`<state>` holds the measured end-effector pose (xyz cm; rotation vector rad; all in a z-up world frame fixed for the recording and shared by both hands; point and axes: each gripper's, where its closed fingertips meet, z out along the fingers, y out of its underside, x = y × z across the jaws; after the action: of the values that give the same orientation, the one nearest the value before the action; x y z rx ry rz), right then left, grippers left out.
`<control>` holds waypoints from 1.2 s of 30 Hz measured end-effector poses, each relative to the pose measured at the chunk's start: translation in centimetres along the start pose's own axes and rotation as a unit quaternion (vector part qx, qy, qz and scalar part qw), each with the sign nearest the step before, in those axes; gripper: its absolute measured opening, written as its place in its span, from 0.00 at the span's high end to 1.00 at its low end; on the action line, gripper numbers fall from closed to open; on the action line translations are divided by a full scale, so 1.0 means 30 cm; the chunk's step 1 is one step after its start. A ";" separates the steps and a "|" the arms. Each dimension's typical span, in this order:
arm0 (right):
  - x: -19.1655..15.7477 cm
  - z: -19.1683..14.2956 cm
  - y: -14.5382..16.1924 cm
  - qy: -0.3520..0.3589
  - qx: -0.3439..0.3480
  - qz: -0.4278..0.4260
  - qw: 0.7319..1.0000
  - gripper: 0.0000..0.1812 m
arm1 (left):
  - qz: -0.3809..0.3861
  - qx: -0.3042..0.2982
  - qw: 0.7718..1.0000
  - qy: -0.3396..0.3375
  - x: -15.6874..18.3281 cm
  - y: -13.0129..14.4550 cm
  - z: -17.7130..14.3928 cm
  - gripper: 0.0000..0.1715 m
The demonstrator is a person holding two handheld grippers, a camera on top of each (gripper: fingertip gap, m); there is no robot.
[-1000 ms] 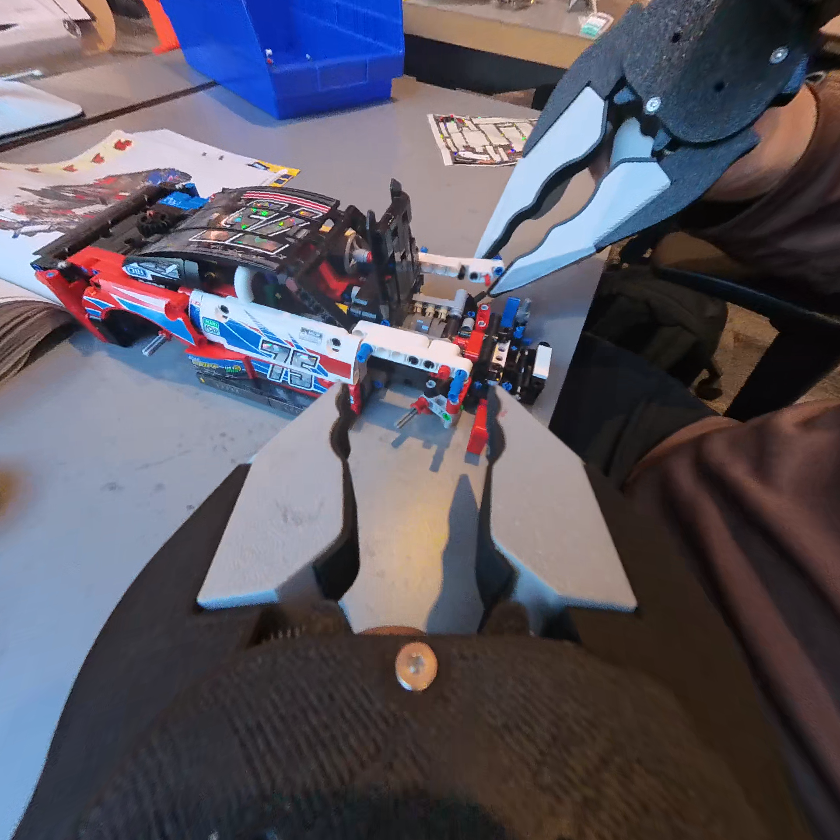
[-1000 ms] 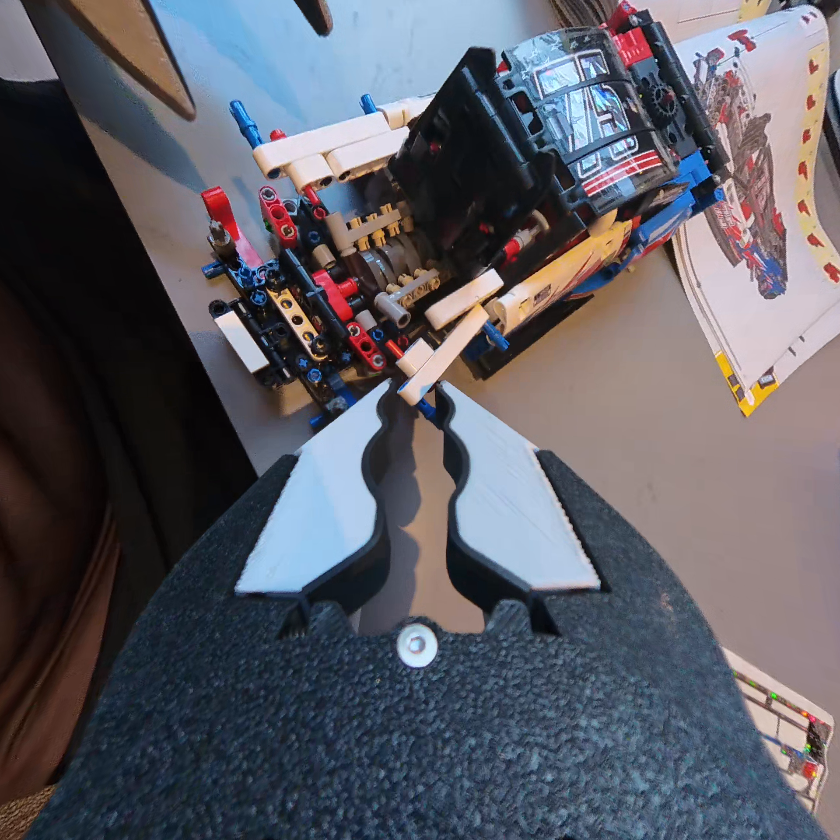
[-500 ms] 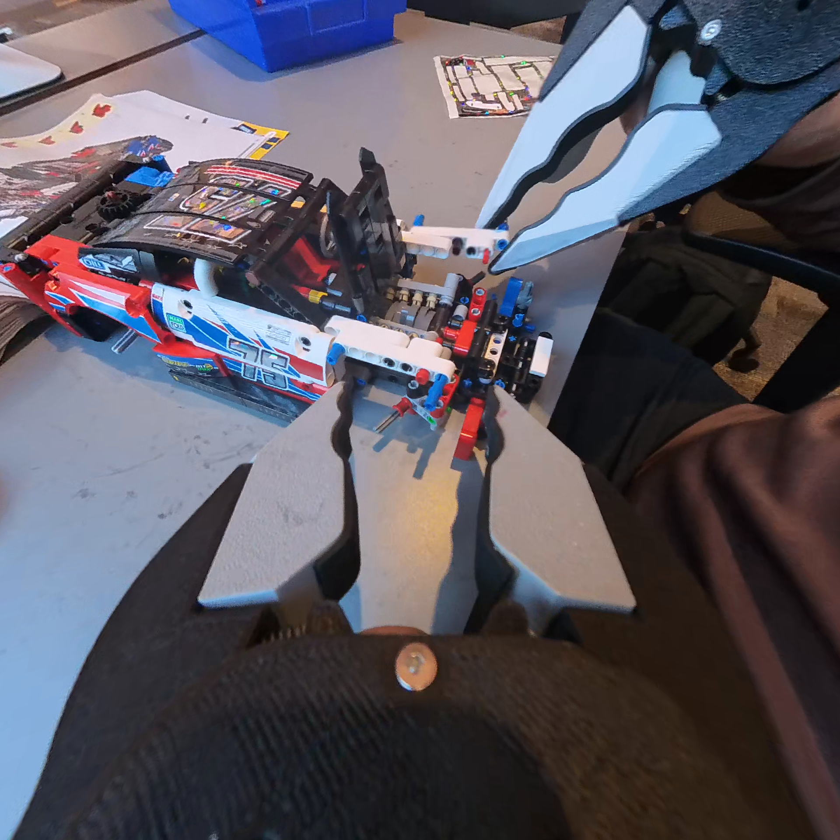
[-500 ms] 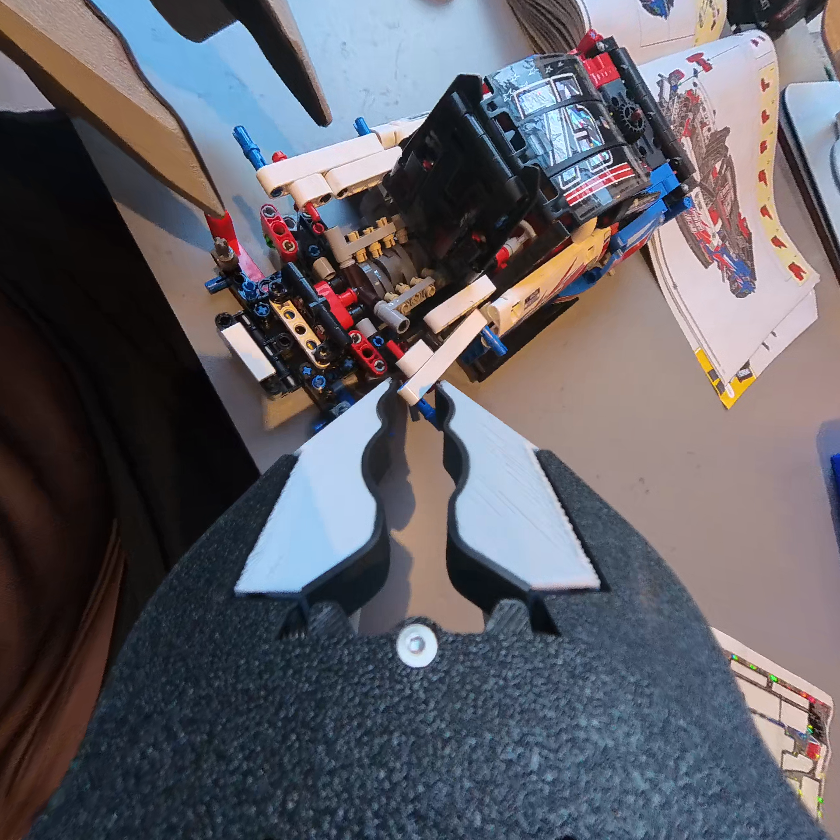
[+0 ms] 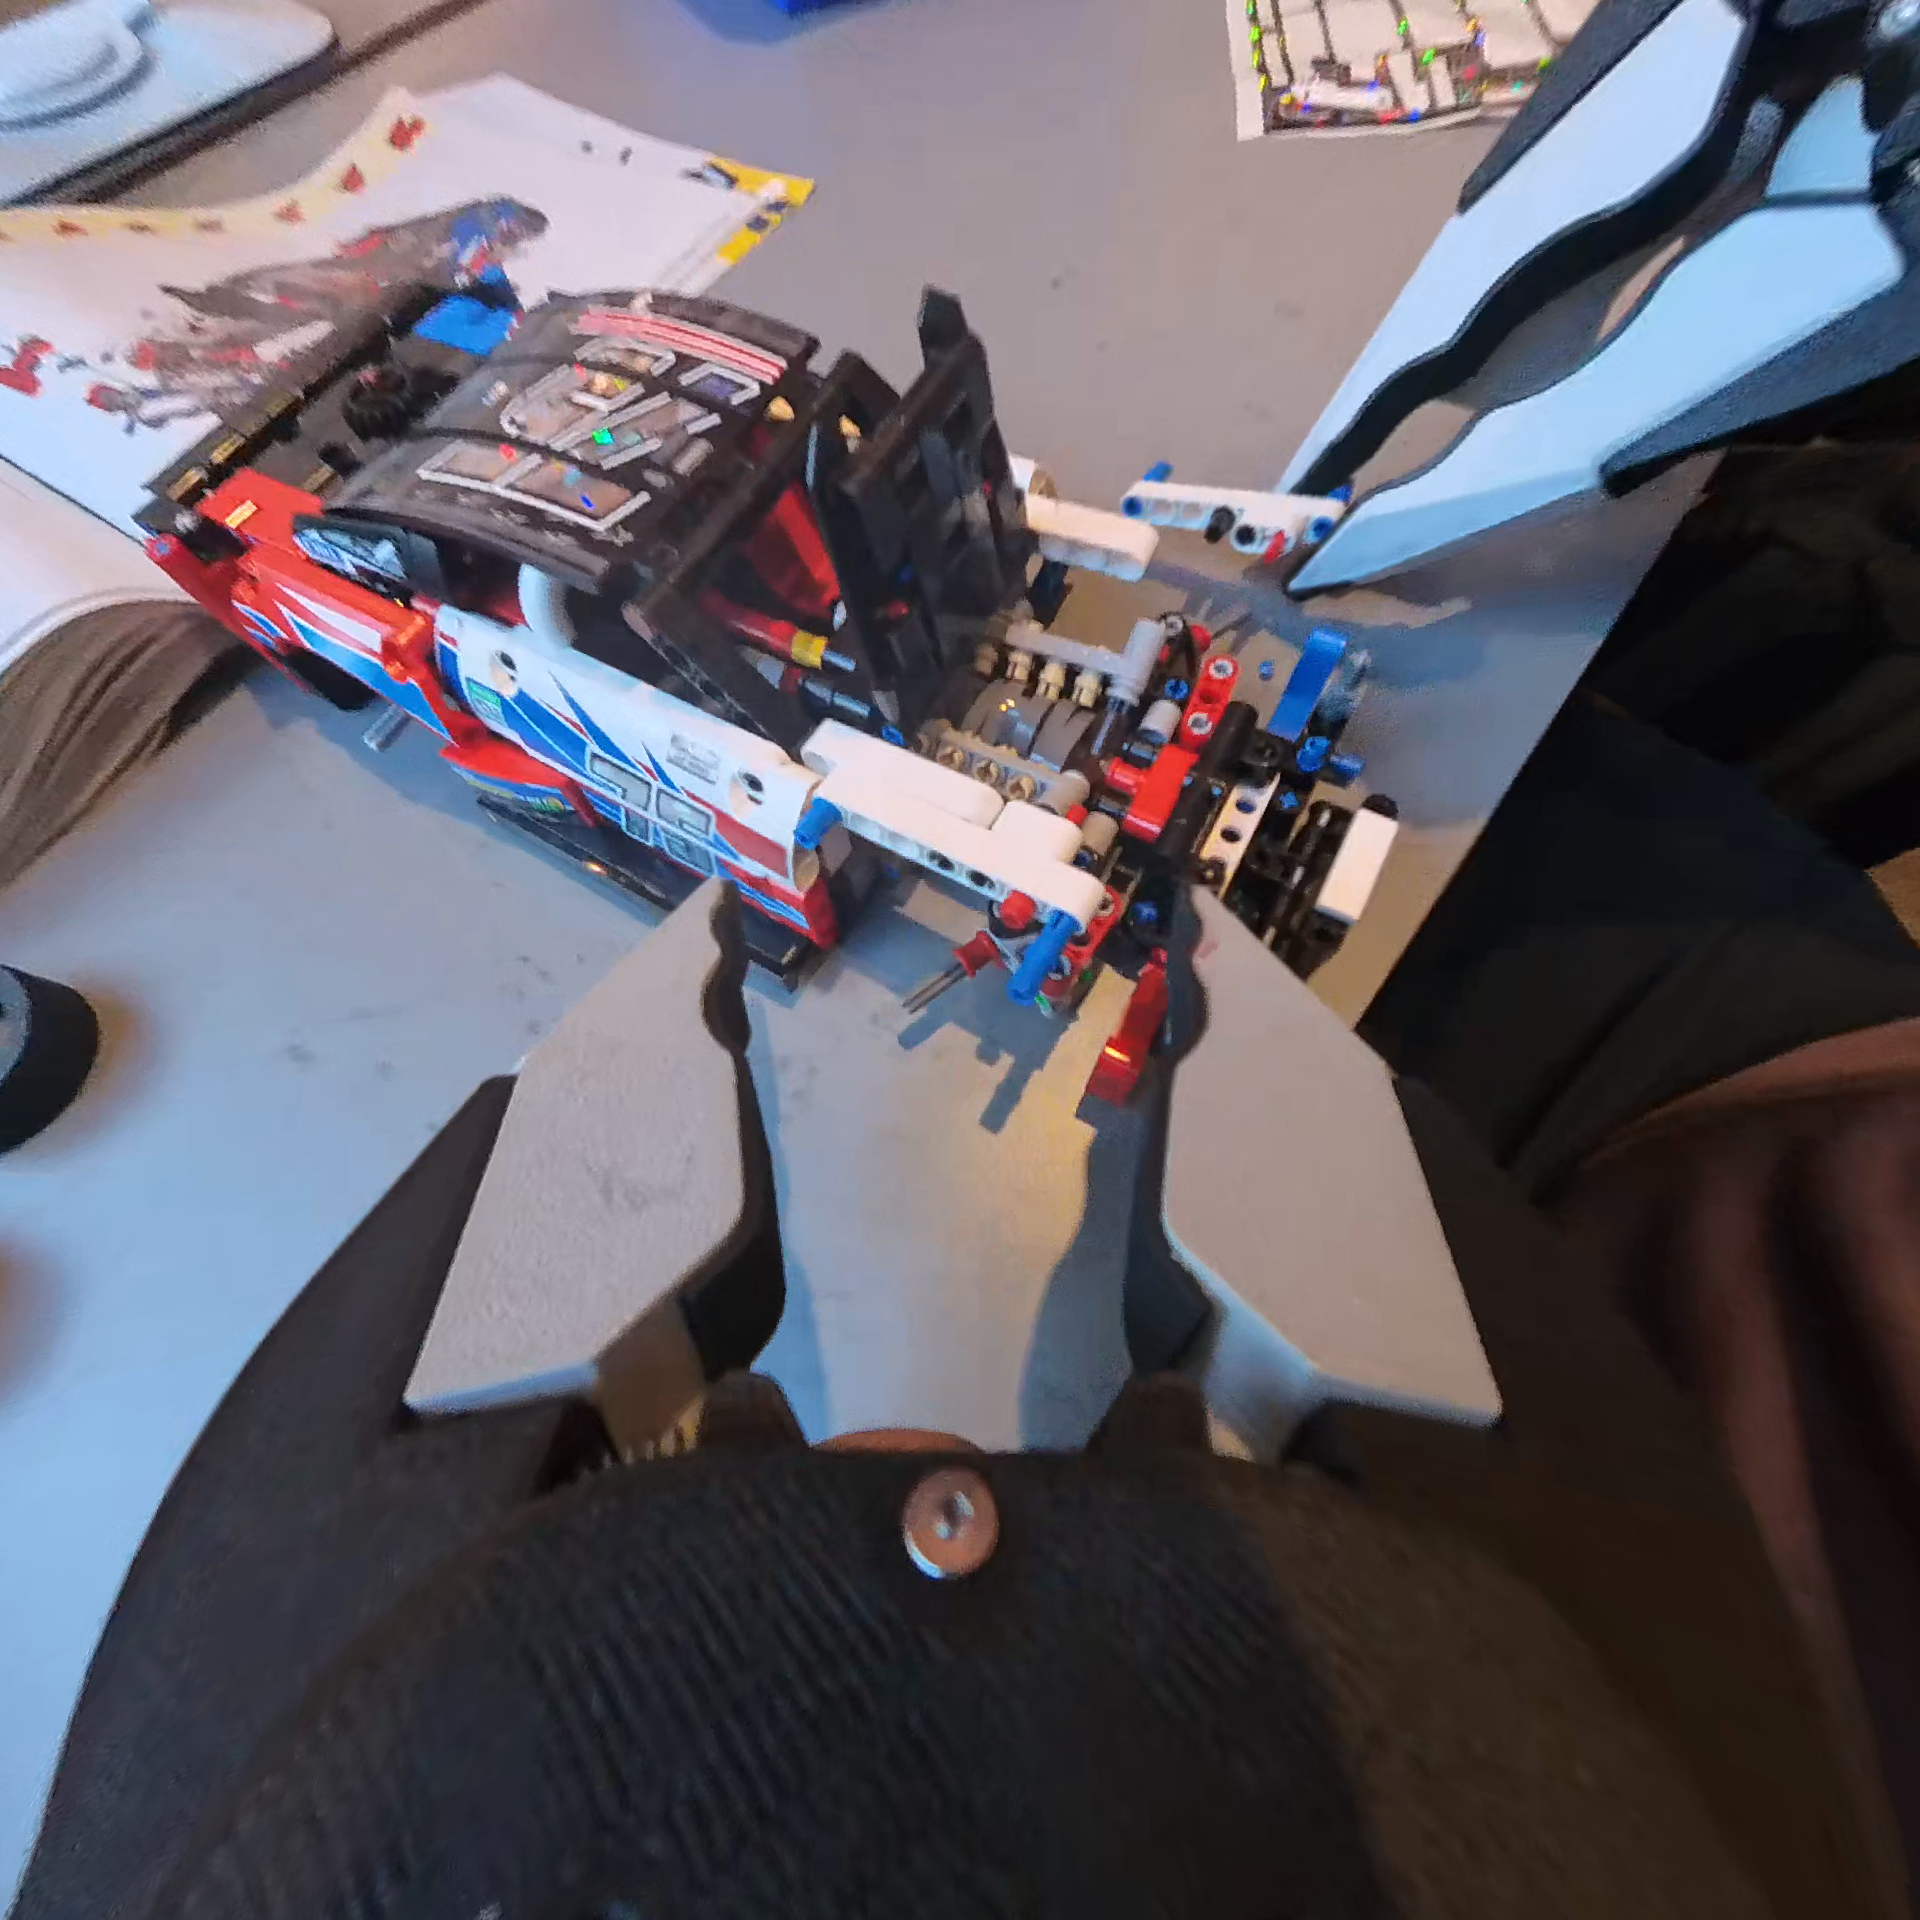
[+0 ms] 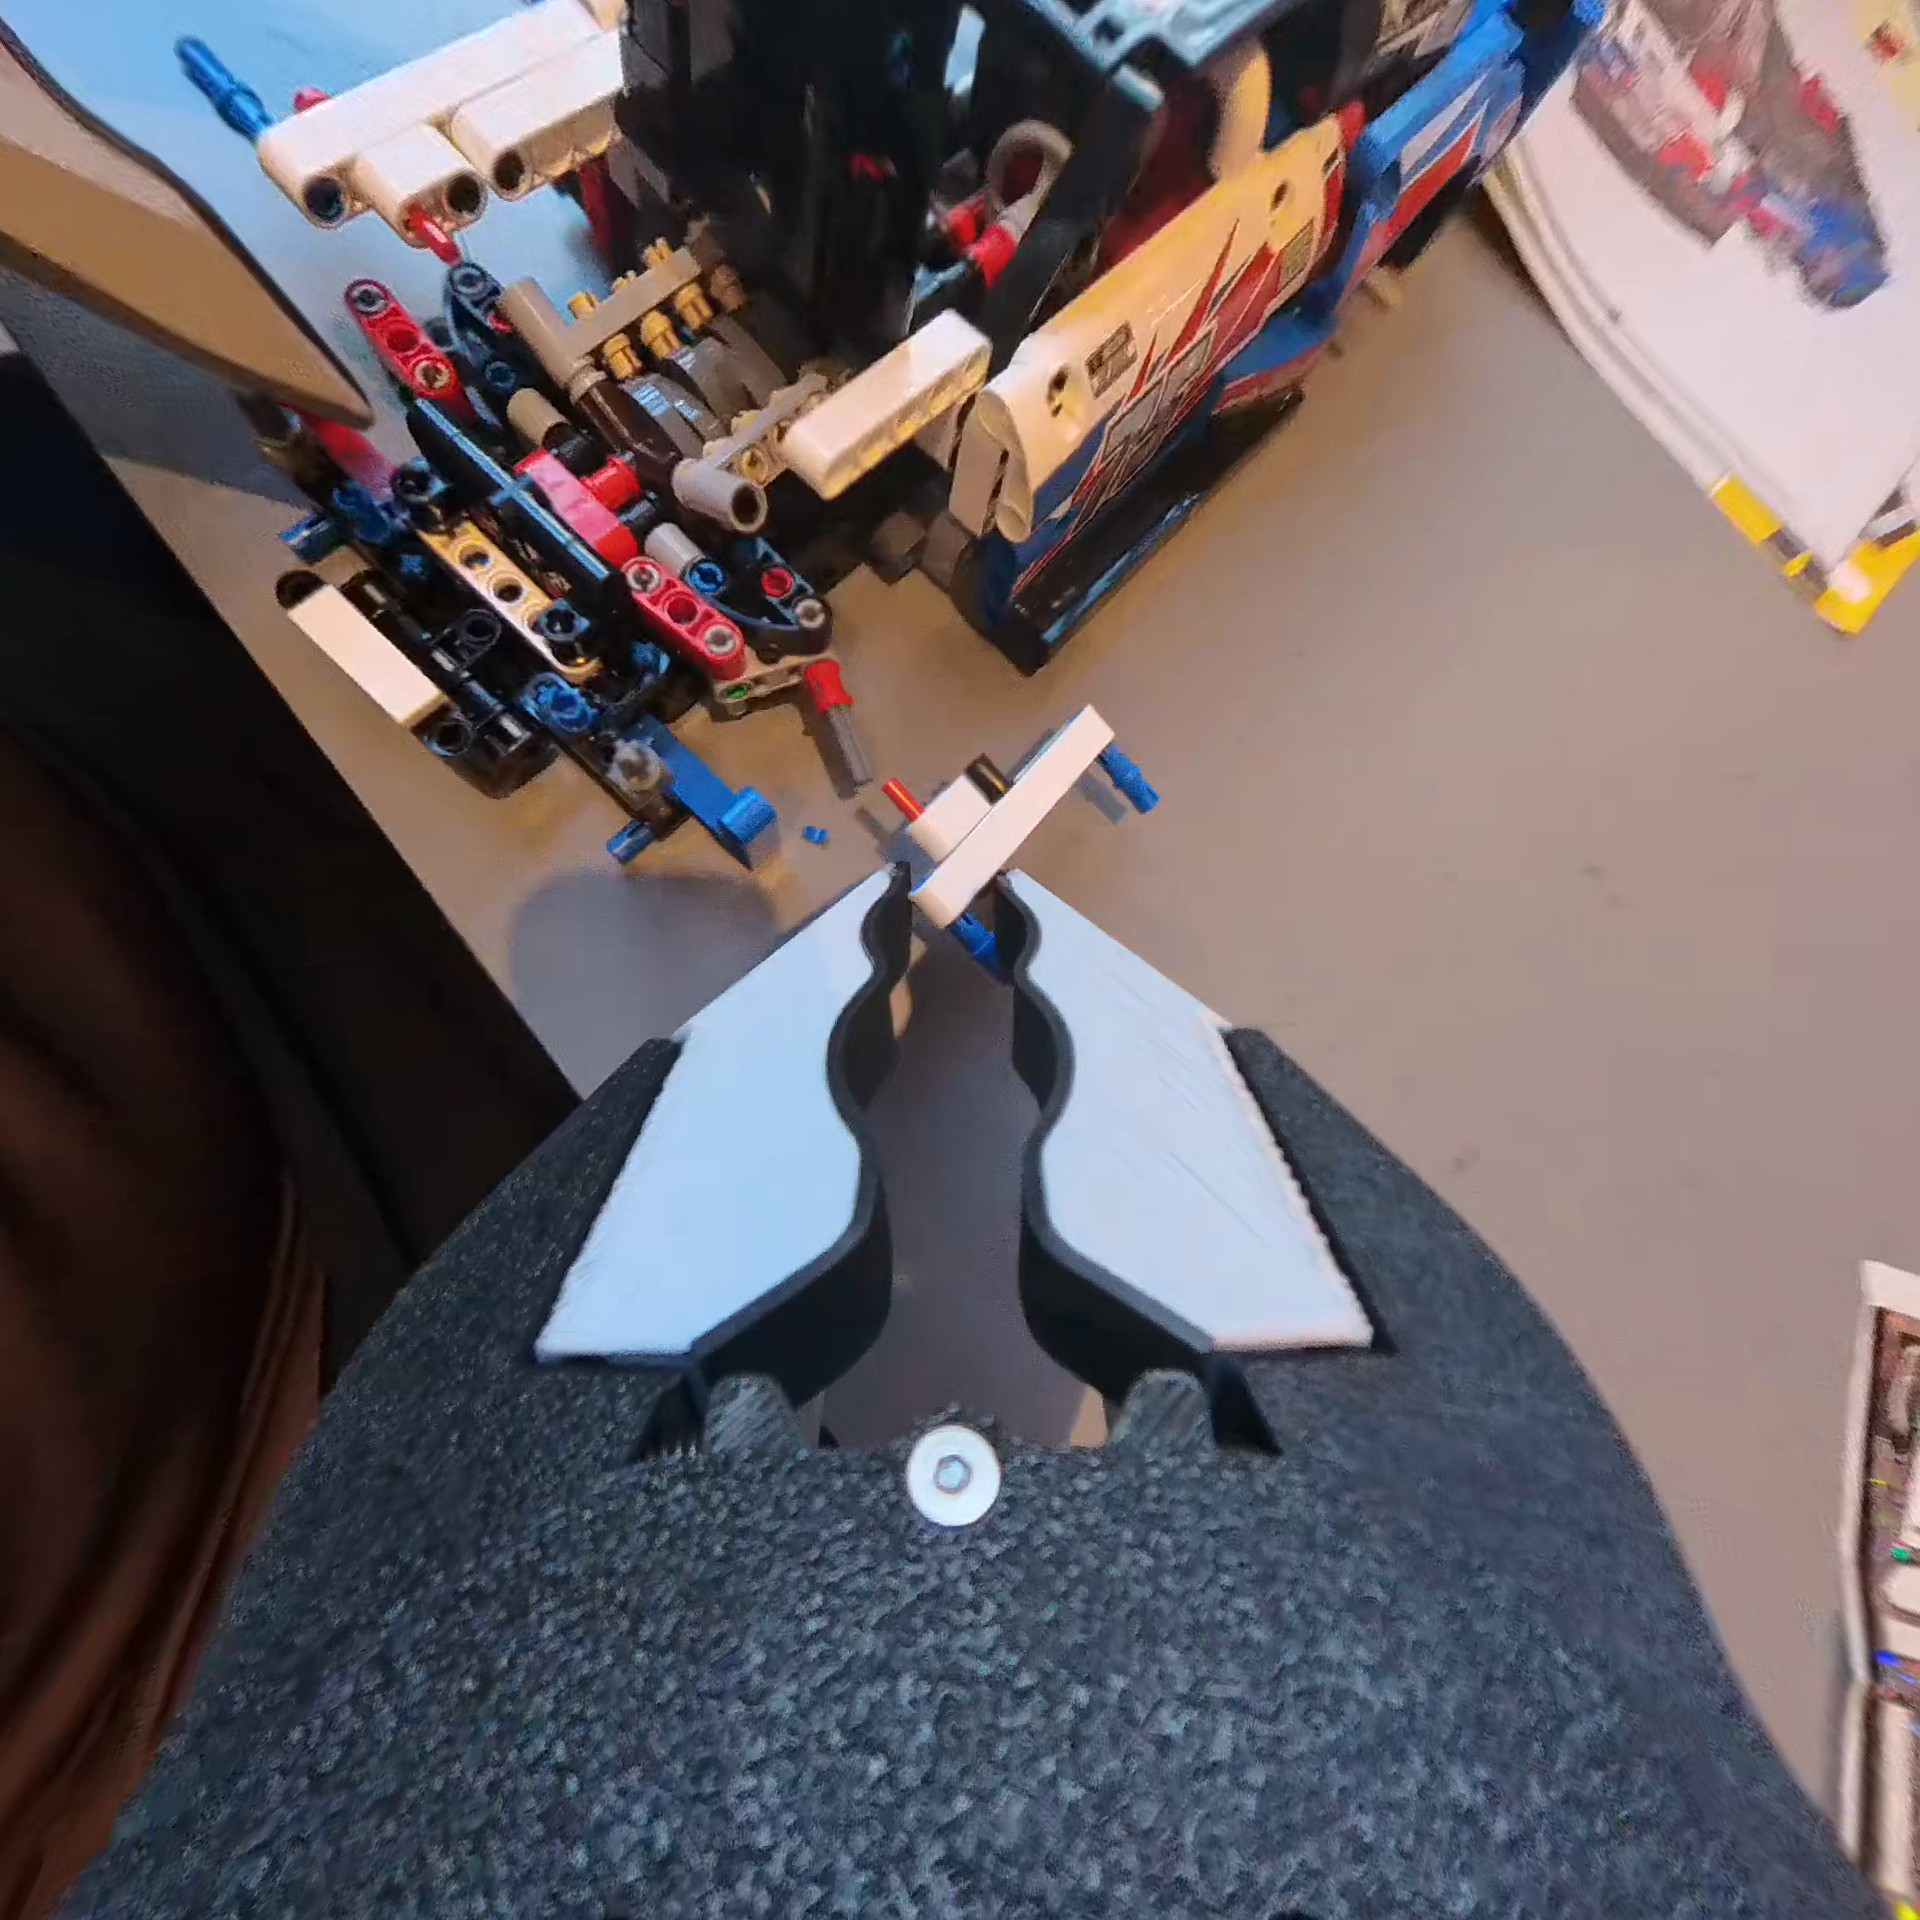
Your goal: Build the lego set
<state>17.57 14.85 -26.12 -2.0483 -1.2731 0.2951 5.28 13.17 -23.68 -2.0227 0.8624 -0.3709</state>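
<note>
Red, white and blue striped side panels and a glossy black roof with silvery stickers on the brick-built lego race car [image 5: 582,665]. Exposed rear of black, grey, tan, red and blue beams and pins. Small white beam piece with blue pins and a red axle tip [image 6: 1013,816]. Plain grey tabletop [image 5: 260,1039]. White instruction booklet with a yellow corner [image 5: 582,187]. Pale grey fingers [image 5: 1299,1174] on textured black gripper bodies.

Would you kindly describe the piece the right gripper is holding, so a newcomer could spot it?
Start at the toy car on the grey table. Beside its exposed rear, the right gripper pinches a short white beam. Unlike the white beams fixed on the car, it is detached and has blue pins sticking out.
</note>
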 end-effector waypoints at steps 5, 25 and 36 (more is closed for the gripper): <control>-0.041 0.026 0.001 -0.011 -0.006 -0.016 1.000 0.92 | -0.029 -0.005 0.999 0.033 0.015 0.033 -0.010 0.55; -0.246 0.054 -0.153 -0.033 0.053 -0.001 0.998 0.92 | -0.021 -0.022 0.994 -0.104 -0.280 0.195 -0.286 0.58; -0.245 -0.081 -0.256 0.043 0.177 -0.031 0.983 0.92 | -0.035 0.035 0.994 0.102 0.176 0.006 -0.218 0.74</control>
<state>9.86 9.60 -20.45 -1.6976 -1.1378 0.3708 5.38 5.41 -20.44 -1.9772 0.8897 -0.6478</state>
